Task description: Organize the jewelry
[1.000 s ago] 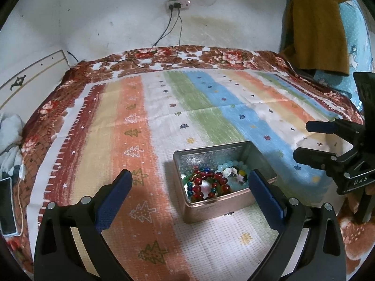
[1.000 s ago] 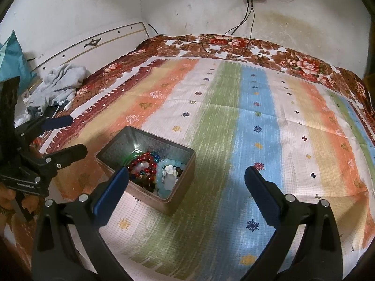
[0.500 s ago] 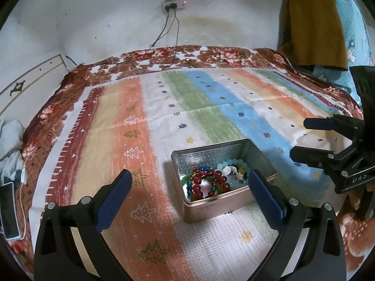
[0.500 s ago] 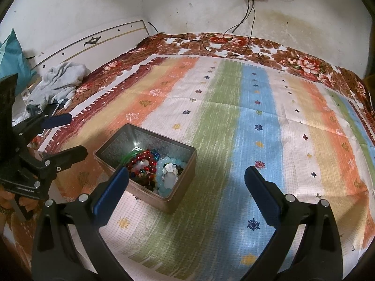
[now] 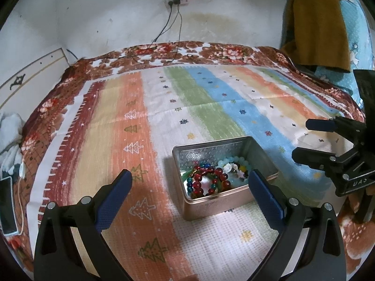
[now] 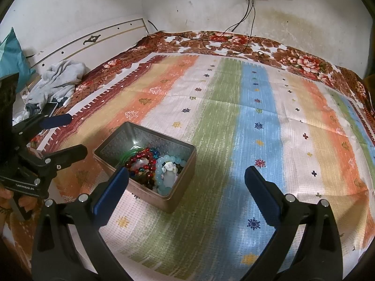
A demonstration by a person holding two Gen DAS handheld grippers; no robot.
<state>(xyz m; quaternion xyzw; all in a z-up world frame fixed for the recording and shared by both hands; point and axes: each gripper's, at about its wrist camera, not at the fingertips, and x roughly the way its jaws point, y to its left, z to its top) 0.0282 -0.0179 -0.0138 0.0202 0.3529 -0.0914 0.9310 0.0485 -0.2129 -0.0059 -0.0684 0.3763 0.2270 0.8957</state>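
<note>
An open metal tin [image 5: 211,207] sits on the striped bedspread and holds several bead bracelets. A dark red bead bracelet [image 5: 212,175] and a pale blue bead bracelet [image 5: 232,160] lie on top. My left gripper [image 5: 190,175] hovers open just in front of the tin, with nothing between its fingers. The right gripper [image 5: 302,140] stands open to the tin's right. In the right wrist view the tin [image 6: 181,187] is at lower left with the red bracelet [image 6: 140,158] and blue bracelet [image 6: 172,158]. My right gripper [image 6: 186,172] is open and holds nothing, and the left gripper [image 6: 76,134] is beyond the tin.
The striped cloth [image 6: 257,107] covers a bed with a floral border. A phone [image 5: 5,201] and grey crumpled clothes [image 6: 58,79] lie at the left edge by the headboard. Cables run from a wall socket [image 5: 177,0] onto the bed. A brown garment [image 5: 321,23] hangs at the right.
Both views have drifted only slightly. The tin and bracelets stay put, and both grippers remain open in about the same places.
</note>
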